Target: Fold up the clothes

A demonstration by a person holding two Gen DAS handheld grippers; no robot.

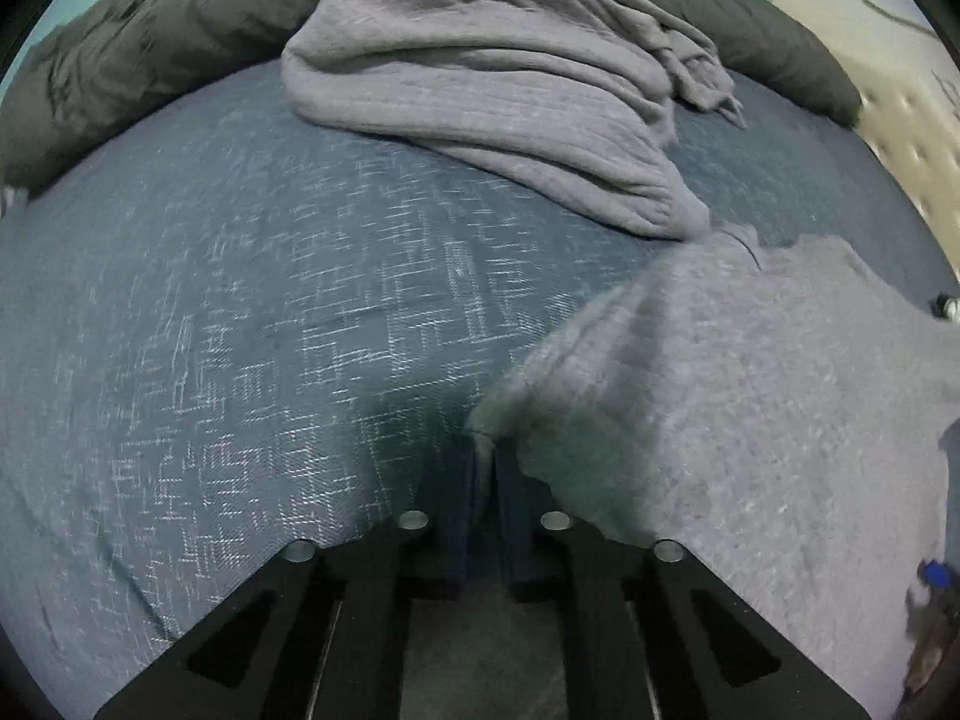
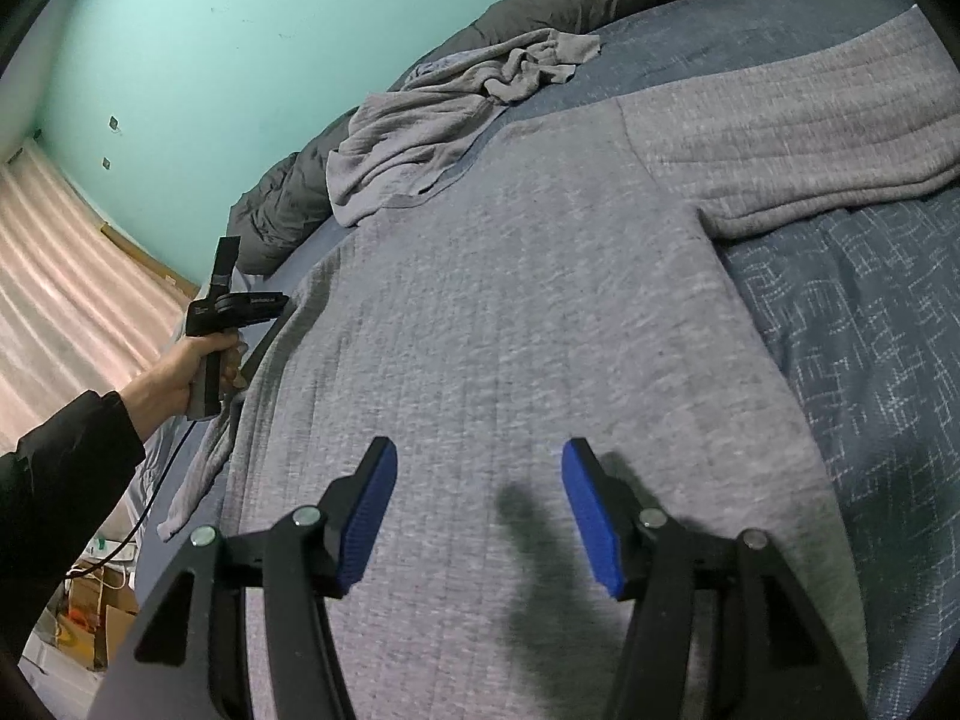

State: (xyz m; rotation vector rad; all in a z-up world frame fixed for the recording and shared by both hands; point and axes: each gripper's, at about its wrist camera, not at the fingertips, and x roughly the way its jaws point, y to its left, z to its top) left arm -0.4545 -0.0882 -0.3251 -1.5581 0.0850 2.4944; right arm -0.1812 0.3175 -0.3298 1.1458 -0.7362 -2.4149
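Left gripper (image 1: 485, 450): fingers pressed together, pinching the edge of the grey sweater (image 2: 540, 324). The fingertips are partly buried under the fabric fold, and the left wrist view is motion-blurred there, so the exact contact cannot be made out. In the right wrist view the left gripper body (image 2: 231, 306) shows at the sweater's left edge, held by a hand (image 2: 180, 381) in a dark sleeve; its tips are hidden.

Right gripper (image 2: 480, 510): jaws spread wide, blue pads (image 2: 591, 516) hovering over the sweater's lower body, nothing between them. Shadow on the cloth below.

Sweater lies spread flat on the bed; one sleeve extends to the frame's right and is cut off there. The lower hem is out of frame.

Second grey garment (image 1: 492, 78) sits crumpled beyond it, near a dark duvet (image 1: 150, 42) bunched along the far edge.

Surface: blue patterned bedcover (image 1: 240, 330). Room: teal wall (image 2: 210, 60), pale curtain (image 2: 66, 276), cardboard boxes (image 2: 102, 624) on the floor.
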